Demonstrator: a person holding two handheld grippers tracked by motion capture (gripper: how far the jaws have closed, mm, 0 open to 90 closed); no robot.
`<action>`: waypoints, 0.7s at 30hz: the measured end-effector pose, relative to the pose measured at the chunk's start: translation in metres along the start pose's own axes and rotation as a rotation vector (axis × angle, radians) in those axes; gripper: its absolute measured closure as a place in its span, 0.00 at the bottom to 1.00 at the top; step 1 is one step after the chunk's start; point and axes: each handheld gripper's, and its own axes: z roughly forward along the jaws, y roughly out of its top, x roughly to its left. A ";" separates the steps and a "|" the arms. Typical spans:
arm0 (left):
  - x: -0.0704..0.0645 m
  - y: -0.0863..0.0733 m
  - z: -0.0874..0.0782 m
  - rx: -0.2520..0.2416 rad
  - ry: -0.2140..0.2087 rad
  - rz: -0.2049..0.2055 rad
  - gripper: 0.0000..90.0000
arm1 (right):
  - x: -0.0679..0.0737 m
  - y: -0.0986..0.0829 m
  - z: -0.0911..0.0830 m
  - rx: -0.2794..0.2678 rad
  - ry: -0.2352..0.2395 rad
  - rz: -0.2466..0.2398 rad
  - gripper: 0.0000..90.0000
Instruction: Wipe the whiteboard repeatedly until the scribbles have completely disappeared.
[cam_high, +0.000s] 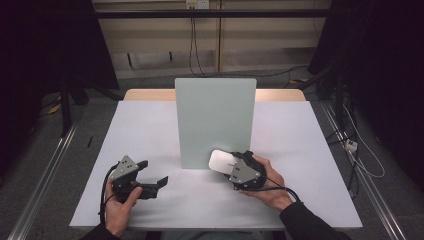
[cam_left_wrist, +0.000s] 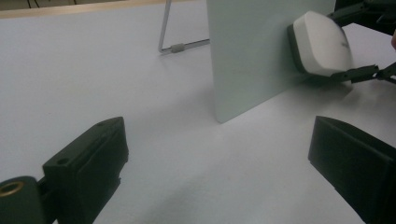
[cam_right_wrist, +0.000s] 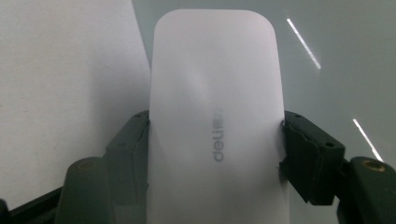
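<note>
A pale grey-green board (cam_high: 215, 120) stands upright in the middle of the white table (cam_high: 300, 150). My right gripper (cam_high: 226, 166) is shut on a white rounded block marked "deli" (cam_high: 220, 161), which looks like an eraser, and holds it at the board's lower right face. In the right gripper view the block (cam_right_wrist: 217, 93) sits between both jaws of the right gripper (cam_right_wrist: 217, 135), with the board (cam_right_wrist: 327, 56) behind it. My left gripper (cam_high: 152, 172) stands open and empty, low over the table left of the board. The left gripper view shows the block (cam_left_wrist: 322, 42) pressed against the board (cam_left_wrist: 252, 56).
A thin wire stand (cam_left_wrist: 182, 46) props the board from behind. A wooden strip (cam_high: 150, 94) runs along the table's far edge. Cables (cam_high: 360, 155) lie on the floor to the right, and metal rails (cam_high: 45, 175) flank the table.
</note>
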 end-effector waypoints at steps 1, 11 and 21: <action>0.000 0.000 0.000 0.000 -0.001 0.001 0.05 | 0.001 0.001 0.002 -0.003 0.006 -0.004 0.35; 0.000 0.000 0.000 0.005 0.001 0.006 0.05 | 0.004 0.007 0.007 0.003 0.029 -0.009 0.35; 0.000 0.000 0.000 0.002 0.000 0.000 0.05 | -0.021 0.021 -0.003 -0.041 -0.063 0.035 0.35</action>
